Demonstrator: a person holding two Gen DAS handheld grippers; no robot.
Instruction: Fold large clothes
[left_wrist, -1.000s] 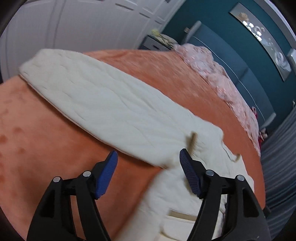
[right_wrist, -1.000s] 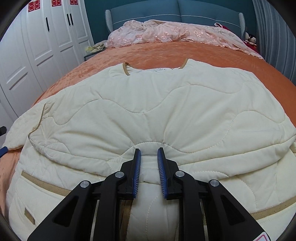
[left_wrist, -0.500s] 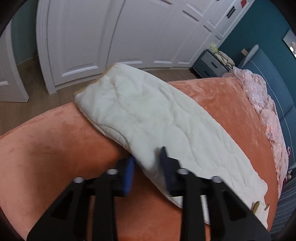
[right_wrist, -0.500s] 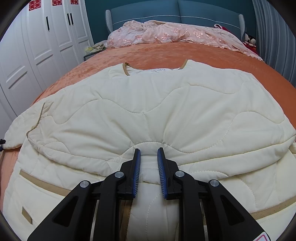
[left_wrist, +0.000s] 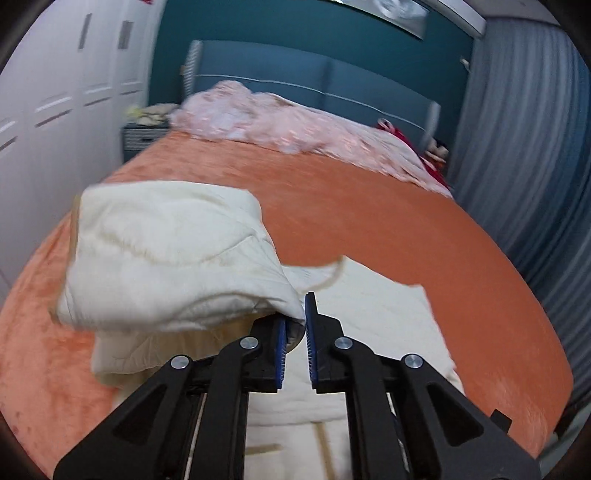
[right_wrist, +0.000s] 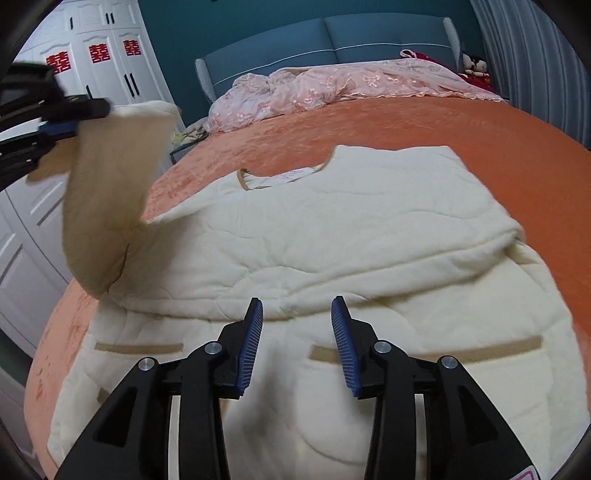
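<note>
The cream quilted jacket (right_wrist: 332, 236) lies spread on the orange bed (right_wrist: 461, 125), collar at the far end, so its sleeves can be folded over the body. The left tool (left_wrist: 295, 325) grips the sleeve (left_wrist: 173, 258) at its cuff, though its jaws are easing apart slightly; it is raised at the left, angled downward, with the sleeve hanging lifted off the bed, apparently for folding inward. The right tool (right_wrist: 297, 325) hovers above the near hem, pitched downward, jaws opening, nothing between them.

We see a cream quilted jacket (right_wrist: 332, 236) spread flat near the bed's foot edge, tan-trimmed collar toward the headboard, left sleeve (left_wrist: 173, 258) lifted off the bedspread.
</note>
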